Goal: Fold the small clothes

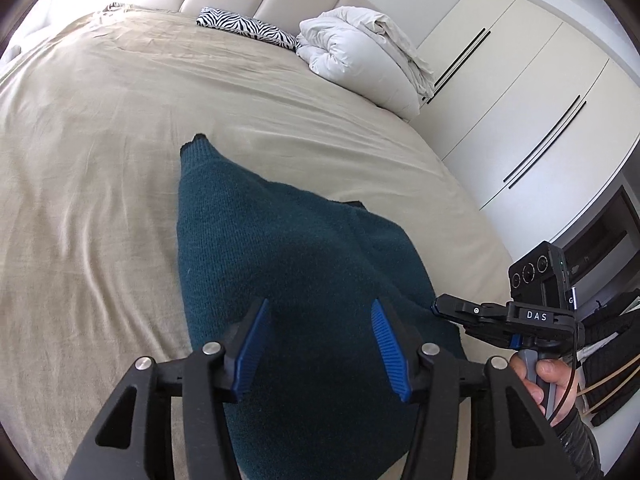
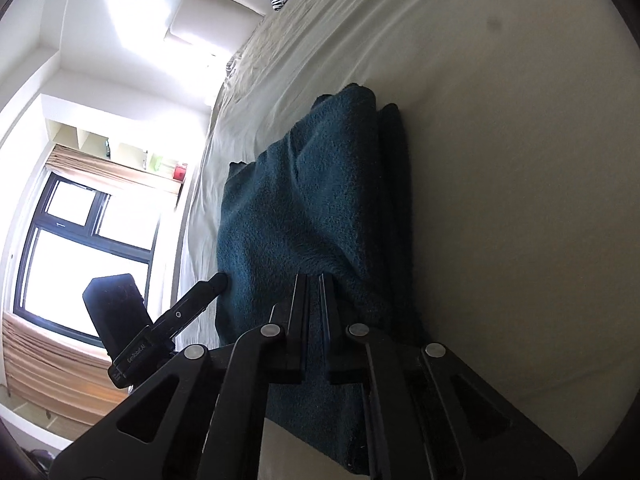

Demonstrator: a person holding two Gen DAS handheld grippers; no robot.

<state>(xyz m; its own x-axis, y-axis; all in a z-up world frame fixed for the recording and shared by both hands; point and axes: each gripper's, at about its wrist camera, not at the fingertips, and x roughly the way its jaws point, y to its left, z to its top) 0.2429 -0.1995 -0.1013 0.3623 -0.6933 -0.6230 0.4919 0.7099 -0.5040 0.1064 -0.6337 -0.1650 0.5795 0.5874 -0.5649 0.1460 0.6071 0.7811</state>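
Left wrist view: a dark teal knitted sweater (image 1: 288,264) lies part-folded near the bed's (image 1: 100,180) front edge; soft, limp, light, best pinched at a hem corner; left tool (image 1: 318,344) gapes empty above it; right tool (image 2: 314,300) clamps its fabric.

The sweater (image 1: 280,248) lies on the bed (image 1: 100,160) at lower centre of the left wrist view, with the pillow (image 1: 248,28) and the bundled duvet (image 1: 360,48) behind it at top centre and the wardrobe (image 1: 520,92) along the right edge.
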